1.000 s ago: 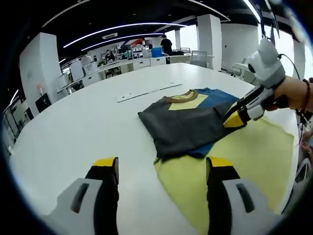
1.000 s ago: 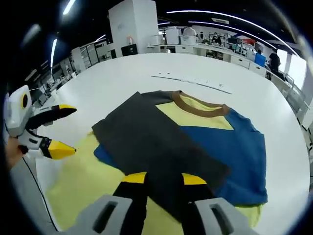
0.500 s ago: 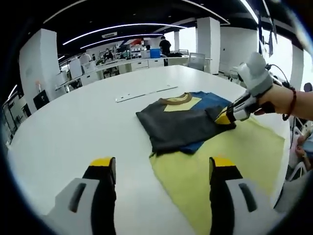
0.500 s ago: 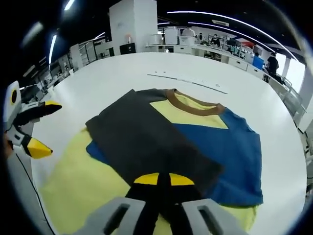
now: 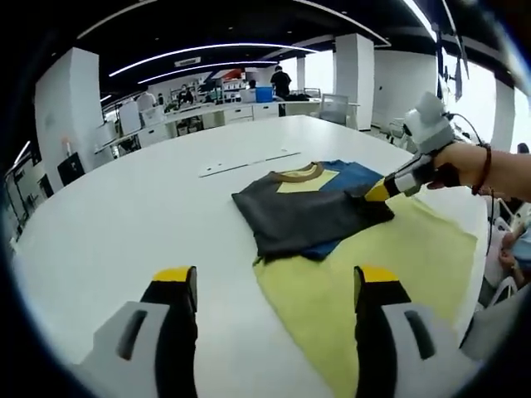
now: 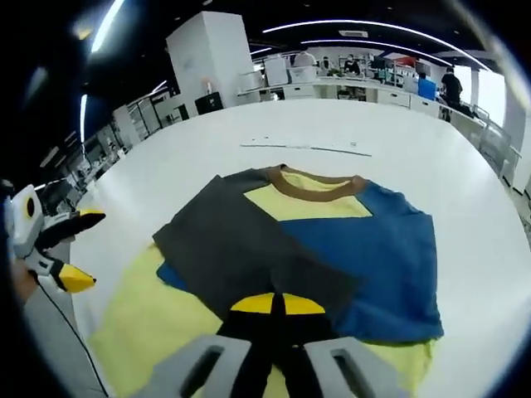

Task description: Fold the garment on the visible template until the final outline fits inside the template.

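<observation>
Left tool: jaws apart, idle, well short of T-shirt. T-shirt lying part-folded across yellow template on desk. Right tool: clamped on dark folded flap. Risk: dragging flap bunches layers, outline overshooting template.

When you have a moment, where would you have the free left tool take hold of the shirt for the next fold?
Probably the dark folded flap's free corner, on the side away from the right tool. There the shirt lies flat on the table, so slide one jaw under the edge from the bare table side. The left tool is open. The right is already shut on the flap's opposite edge.
</observation>
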